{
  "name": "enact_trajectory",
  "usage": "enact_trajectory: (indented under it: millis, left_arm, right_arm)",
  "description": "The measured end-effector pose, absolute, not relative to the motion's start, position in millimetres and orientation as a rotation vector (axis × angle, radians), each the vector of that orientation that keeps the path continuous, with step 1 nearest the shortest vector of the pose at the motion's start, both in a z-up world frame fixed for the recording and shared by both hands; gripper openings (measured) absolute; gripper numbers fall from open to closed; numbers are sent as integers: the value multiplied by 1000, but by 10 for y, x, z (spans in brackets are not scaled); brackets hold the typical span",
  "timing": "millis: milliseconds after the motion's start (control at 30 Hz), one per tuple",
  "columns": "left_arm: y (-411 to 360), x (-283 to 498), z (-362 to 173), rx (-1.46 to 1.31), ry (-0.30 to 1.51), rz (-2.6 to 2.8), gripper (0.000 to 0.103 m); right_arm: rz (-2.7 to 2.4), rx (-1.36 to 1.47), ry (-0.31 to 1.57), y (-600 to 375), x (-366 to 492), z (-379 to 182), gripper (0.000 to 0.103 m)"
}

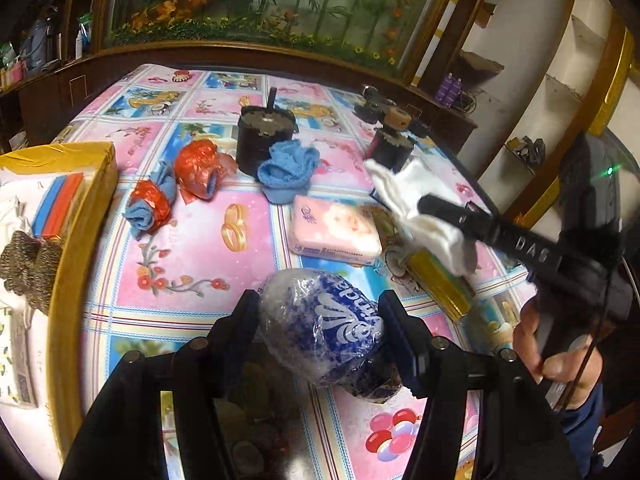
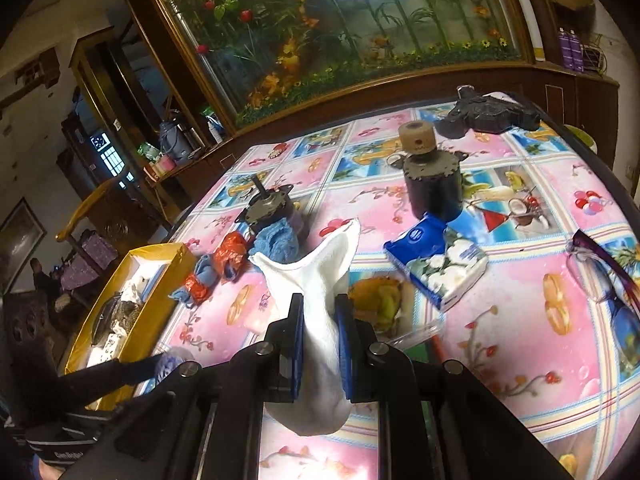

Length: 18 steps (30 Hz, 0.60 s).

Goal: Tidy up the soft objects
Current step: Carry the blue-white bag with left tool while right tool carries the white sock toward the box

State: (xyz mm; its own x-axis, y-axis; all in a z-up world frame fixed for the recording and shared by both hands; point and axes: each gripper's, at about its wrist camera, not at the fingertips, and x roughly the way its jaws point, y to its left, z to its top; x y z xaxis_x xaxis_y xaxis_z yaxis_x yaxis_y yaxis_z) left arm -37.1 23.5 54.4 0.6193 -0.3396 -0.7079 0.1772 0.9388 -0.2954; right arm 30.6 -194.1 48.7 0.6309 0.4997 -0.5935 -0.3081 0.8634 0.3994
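My left gripper (image 1: 320,316) is shut on a soft bundle in blue-and-white printed plastic (image 1: 324,332), held above the tablecloth. My right gripper (image 2: 320,312) is shut on a white cloth (image 2: 316,280) that sticks up between the blue pads and sags below them. In the left wrist view the same white cloth (image 1: 404,192) hangs from the right gripper (image 1: 430,206) at the right. On the table lie a blue cloth (image 1: 286,174), two orange-and-blue bundles (image 1: 198,168) (image 1: 150,204) and a pink tissue pack (image 1: 336,232). A yellow box (image 2: 132,304) stands at the left.
Two dark cylindrical motors (image 2: 432,188) (image 2: 272,210) stand on the flowered tablecloth. A blue-and-white tissue pack (image 2: 436,264), glasses (image 2: 600,276), a gold roll (image 1: 440,280) and a black lump (image 2: 488,114) lie around. A wooden cabinet with a fish tank (image 2: 340,20) backs the table.
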Motion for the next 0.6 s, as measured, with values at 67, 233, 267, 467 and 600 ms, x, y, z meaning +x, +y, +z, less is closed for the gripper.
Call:
enact_trajectory:
  millis: [67,233,267,467,600]
  left_arm:
    - [285,-389,599,-214,836,-297,61]
    - [430,-454,713,-234,809,-286,61]
    - [463,-469,736,-239,803,-282,61]
    - [697,-546,799,-265,779,-246,61]
    - [889,-595,804,-286,769,-222,61]
  right_arm:
    - [471,280,760,-1911,280,476,16]
    - [496,299,781,-1832,221,451,16]
    - [499,297,786,-1810,211,447,16]
    - [533,292,792,-1641,119,466,16]
    - [556,280,801,-1447,58,502,16]
